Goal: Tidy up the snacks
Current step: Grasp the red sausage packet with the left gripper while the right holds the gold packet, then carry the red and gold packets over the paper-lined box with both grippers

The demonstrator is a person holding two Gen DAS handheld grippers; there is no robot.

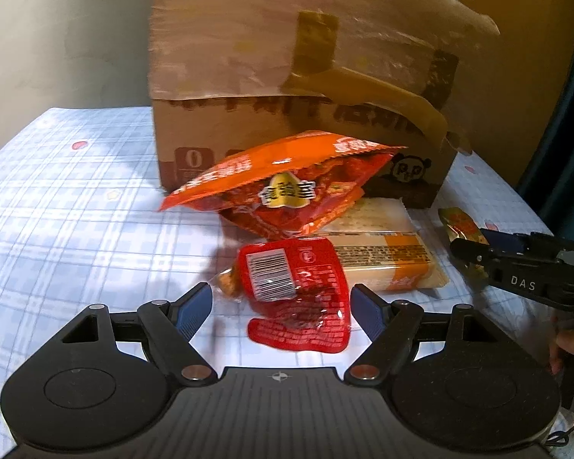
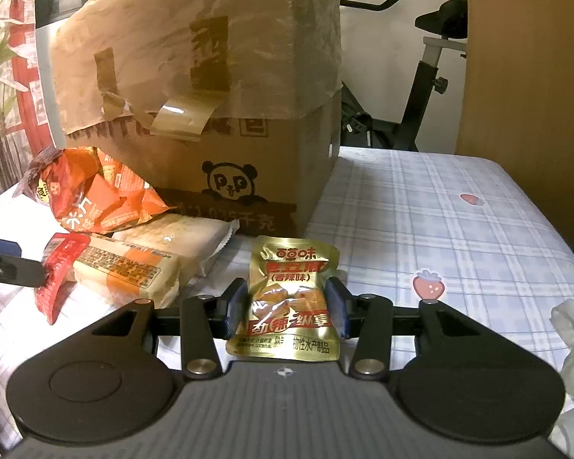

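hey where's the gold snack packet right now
In the right wrist view the gold snack packet sits between the right gripper's pads, in front of the cardboard box, right of the cracker packs.

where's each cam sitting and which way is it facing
Left wrist: sits on the left gripper, looking forward and down over its open fingers at the red packet lying between them; the right gripper and a hand show at the right edge.
Right wrist: sits on the right gripper, whose pads touch the gold packet.
Shared: cardboard box, orange bag, checked cloth.
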